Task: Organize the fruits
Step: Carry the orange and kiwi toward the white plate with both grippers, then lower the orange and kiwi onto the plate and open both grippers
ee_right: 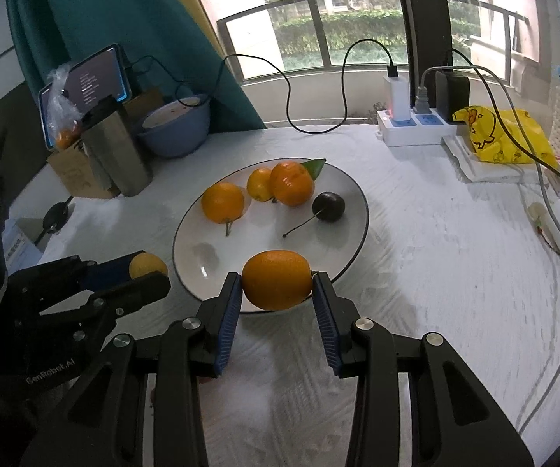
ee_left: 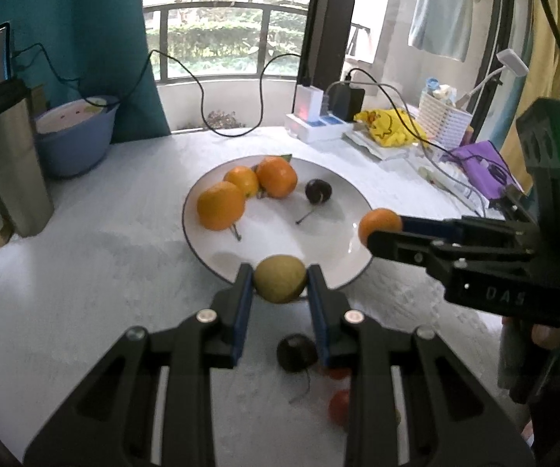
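Left gripper (ee_left: pixel 280 278): blue-padded fingers clamped on a yellow-green fruit (ee_left: pixel 280 278), 1 pad on each side. The fruit is held above the near rim of the white plate (ee_left: pixel 330 179). In the right wrist view the same gripper (ee_right: pixel 151 272) enters from the left, with the fruit (ee_right: pixel 146 265) showing at its tip just beside the plate's left rim.

Right gripper (ee_right: pixel 276 286): fingers clamped on an orange fruit (ee_right: pixel 276 286), pads pressing its left and right ends. The fruit sits over the near edge of the plate (ee_right: pixel 342 241). In the left wrist view this gripper (ee_left: pixel 383 233) reaches in from the right, its orange fruit (ee_left: pixel 379 225) over the plate's right rim.

Plate contents: 3 oranges (ee_right: pixel 222 202) grouped at the far left, touching or nearly touching, 1 with a green leaf (ee_right: pixel 314 166) behind it. 1 dark round fruit (ee_right: pixel 328 206) with a long stem lies to their right, apart from them.

Off the plate, left wrist view: 1 dark stemmed fruit (ee_left: pixel 296 352) lies on the white tablecloth (ee_left: pixel 85 292) beneath the left gripper; 1 small red fruit (ee_left: pixel 339 406) lies beside it, partly hidden by a finger.

Surroundings: steel tumbler (ee_right: pixel 116 148), blue bowl (ee_right: pixel 174 128), power strip (ee_right: pixel 416 126), yellow bag (ee_right: pixel 501 140).
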Available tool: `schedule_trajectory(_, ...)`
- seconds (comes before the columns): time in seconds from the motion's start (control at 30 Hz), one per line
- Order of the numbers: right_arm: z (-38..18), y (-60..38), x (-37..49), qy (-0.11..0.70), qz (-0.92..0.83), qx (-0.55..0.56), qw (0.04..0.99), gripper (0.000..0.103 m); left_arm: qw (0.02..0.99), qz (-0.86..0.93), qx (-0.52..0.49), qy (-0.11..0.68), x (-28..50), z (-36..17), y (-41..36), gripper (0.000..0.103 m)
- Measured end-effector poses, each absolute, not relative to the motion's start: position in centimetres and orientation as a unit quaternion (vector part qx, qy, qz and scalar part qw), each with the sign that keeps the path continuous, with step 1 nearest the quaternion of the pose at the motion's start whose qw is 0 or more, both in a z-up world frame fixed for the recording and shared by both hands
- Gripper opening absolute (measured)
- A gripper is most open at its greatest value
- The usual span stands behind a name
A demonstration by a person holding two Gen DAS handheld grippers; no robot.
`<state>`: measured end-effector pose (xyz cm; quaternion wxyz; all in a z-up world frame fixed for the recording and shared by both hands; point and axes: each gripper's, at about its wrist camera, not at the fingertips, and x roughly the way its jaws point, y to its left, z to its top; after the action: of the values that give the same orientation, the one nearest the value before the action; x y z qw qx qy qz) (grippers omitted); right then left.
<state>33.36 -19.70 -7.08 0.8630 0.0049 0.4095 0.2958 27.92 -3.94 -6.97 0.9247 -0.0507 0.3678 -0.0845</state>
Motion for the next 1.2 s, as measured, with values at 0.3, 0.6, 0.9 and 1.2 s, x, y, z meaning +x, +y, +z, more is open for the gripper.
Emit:
schedule_trajectory(0.3,-7.5,-19.5,35.2,0.414,0.293,0.004,0.862,0.04,0.923,-0.096,-0.047,0.37,31.0,-7.3,-4.0,0.029)
schedule_trajectory(0.6,-8.6,-19.2,37.6,0.423,0.284,0.0,0.86,0.04,0.915,-0.112,-0.054,0.383,34.5,-8.3,-4.2,0.029)
schedule_trajectory(0.9,-9.1,-18.3,38.5,0.414,0.279,-0.029,0.866,0.04,0.904,-0.118,-0.066,0.405,37.4,-9.2,-4.6,0.029)
schedule_trajectory(1.2,-9.3,-18.0,38.7,0.404,0.276,-0.043,0.871,0.04,0.901,-0.115,-0.059,0.414,38.1,-9.7,-4.8,0.03)
